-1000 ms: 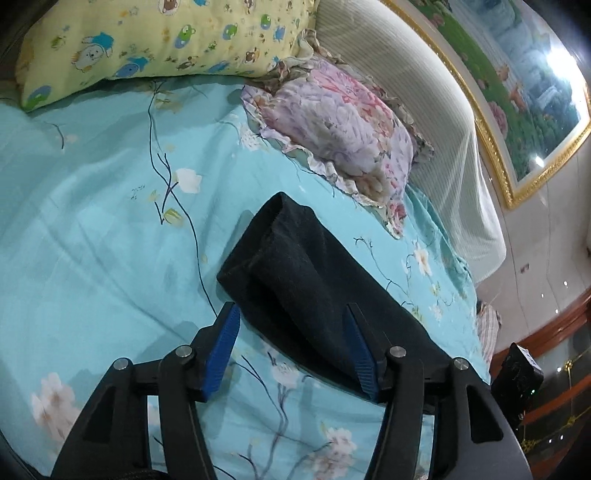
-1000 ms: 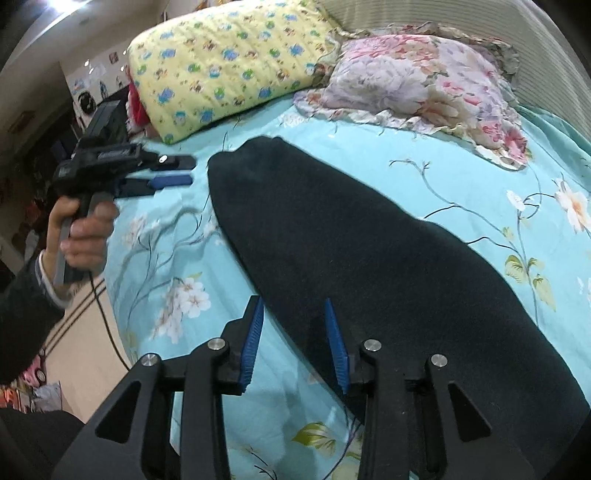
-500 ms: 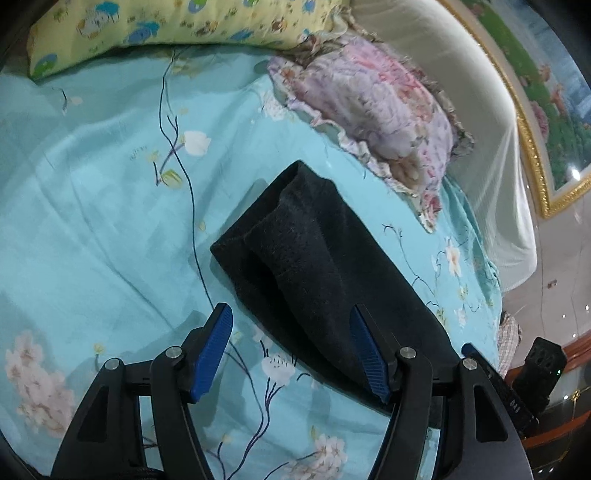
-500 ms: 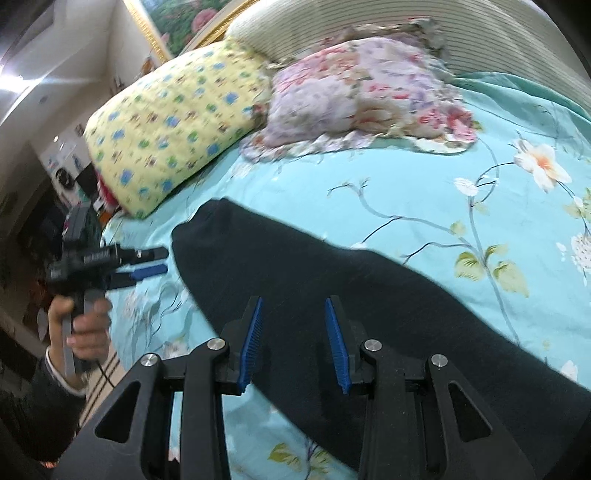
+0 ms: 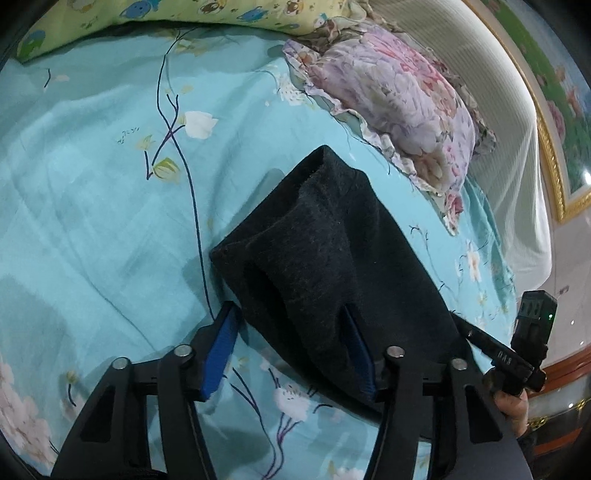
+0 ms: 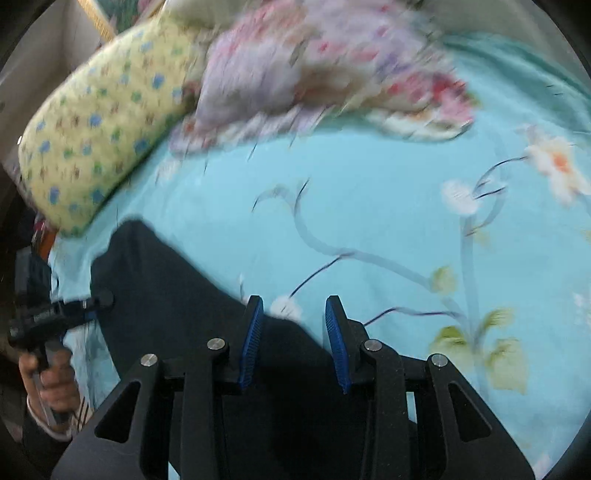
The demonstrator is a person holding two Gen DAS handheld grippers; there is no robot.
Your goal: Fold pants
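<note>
The black pants [image 5: 332, 258] lie as a long folded strip on the turquoise floral bedsheet [image 5: 92, 184]. My left gripper [image 5: 291, 332] is open, its blue pads straddling the near end of the strip, the right pad pressed into the cloth. In the right wrist view the pants [image 6: 177, 295] run from lower middle to the left. My right gripper [image 6: 293, 321] is open over the far edge of the cloth, holding nothing. The left gripper [image 6: 74, 306] shows at the far left there, and the right gripper [image 5: 509, 358] at the right of the left wrist view.
A yellow cartoon pillow [image 5: 184, 14] and a pink floral pillow [image 5: 388, 99] lie at the head of the bed, against a pale headboard [image 5: 498, 129]. A gold-framed picture [image 5: 561, 110] hangs behind. The right wrist view is motion-blurred.
My left gripper has come down and forward onto the near end of the pants. My right gripper has swung right and forward, toward the far edge of the cloth.
</note>
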